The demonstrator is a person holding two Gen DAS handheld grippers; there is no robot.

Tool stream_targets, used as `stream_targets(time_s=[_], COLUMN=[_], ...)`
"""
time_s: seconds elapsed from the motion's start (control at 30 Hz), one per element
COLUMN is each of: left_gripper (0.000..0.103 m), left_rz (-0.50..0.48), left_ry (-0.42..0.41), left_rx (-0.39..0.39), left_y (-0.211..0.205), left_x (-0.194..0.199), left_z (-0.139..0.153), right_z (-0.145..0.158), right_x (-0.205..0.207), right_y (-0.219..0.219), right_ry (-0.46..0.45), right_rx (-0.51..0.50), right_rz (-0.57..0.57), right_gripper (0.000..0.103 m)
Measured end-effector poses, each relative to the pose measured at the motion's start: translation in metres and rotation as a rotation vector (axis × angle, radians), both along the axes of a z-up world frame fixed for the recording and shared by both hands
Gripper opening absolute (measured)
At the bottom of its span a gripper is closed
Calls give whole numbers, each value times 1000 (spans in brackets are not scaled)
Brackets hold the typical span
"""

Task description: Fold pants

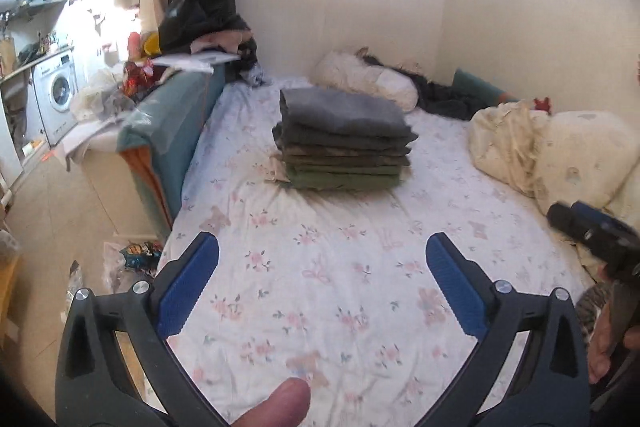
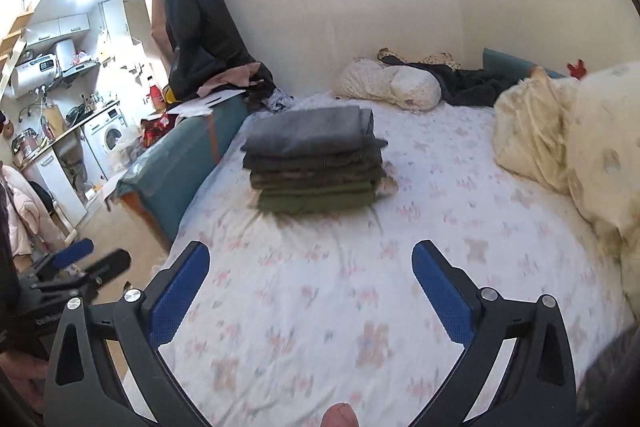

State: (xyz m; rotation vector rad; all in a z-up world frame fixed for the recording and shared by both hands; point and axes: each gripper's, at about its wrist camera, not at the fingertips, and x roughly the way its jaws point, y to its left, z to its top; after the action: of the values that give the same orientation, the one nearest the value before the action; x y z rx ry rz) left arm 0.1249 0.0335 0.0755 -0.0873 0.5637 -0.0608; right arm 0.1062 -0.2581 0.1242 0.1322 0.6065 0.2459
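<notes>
A washing machine (image 1: 60,95) stands far left of the stack of folded pants (image 1: 344,139), under a counter (image 1: 36,61) in the kitchen corner. Nearer the stack, still to its left, a teal cushion (image 1: 176,131) leans along the edge of the bed (image 1: 320,307), with papers and loose clothes piled on top of it. The stack itself sits in the middle of the flowered sheet, grey pairs on top and green ones at the bottom, edges roughly squared. Below the stack, the left gripper (image 1: 322,247) hangs over the bare sheet with its blue fingers (image 1: 188,287) spread wide and nothing between them, well apart from the pants. The right gripper (image 2: 310,255) hovers the same way in its own view, fingers released and empty, also short of the stack. Behind the stack to the right, a white pillow (image 1: 368,79) lies against the wall beside a dark garment (image 1: 448,99). Right of the stack, a cream duvet (image 1: 552,151) is bunched up at the bed's edge.
</notes>
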Motion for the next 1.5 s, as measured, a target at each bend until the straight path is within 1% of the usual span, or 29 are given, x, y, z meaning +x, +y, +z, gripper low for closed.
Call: stream_targets(time_s=[0.1,0.2,0.27,0.37,0.43,0.5,0.57,0.6,0.67,0.73,0.9,1.17,1.5], left_gripper=[102,102,102,102,102,102,102,102,102,102,102,102,102], left_rz=[9,20,32,12,19,7,18,27,38,64,63,38,27], left_ry=[-39,-39,-46,-45,-30,-23,-29,-17,12,9,28,-3,-9], left_rx=[28,17,24,39,46,36,42,39,2,-12,-38,1,16], left_y=[-4,-7,-10,-14,-15,-14,-12,-11,-8,-4,-1,-10,-13], left_x=[-34,-54,-69,-83,-88,-91,-92,-90,-83,-80,-78,-80,-81], left_z=[4,2,-5,-18,-28,-36,-43,-46,-51,-53,-56,-53,-51], right_z=[-1,-6,-12,-28,-38,-49,-55,-55,-54,-55,-61,-63,-62], right_x=[-36,-62,-75,-91,-94,-97,-99,-99,-99,-98,-92,-90,-91], right_y=[2,4,6,2,0,0,3,5,9,13,16,16,14], right_ry=[-22,-37,-35,-24,1,27,32,21,-6,-23,5,8,2], right_rx=[-40,-59,-70,-36,-5,19,5,-8,-32,-56,-56,-63,-68], right_rz=[-16,-23,-31,-51,-65,-79,-81,-77,-83,-92,-89,-95,-91], right_gripper=[103,103,103,103,103,103,103,103,103,103,103,103,103])
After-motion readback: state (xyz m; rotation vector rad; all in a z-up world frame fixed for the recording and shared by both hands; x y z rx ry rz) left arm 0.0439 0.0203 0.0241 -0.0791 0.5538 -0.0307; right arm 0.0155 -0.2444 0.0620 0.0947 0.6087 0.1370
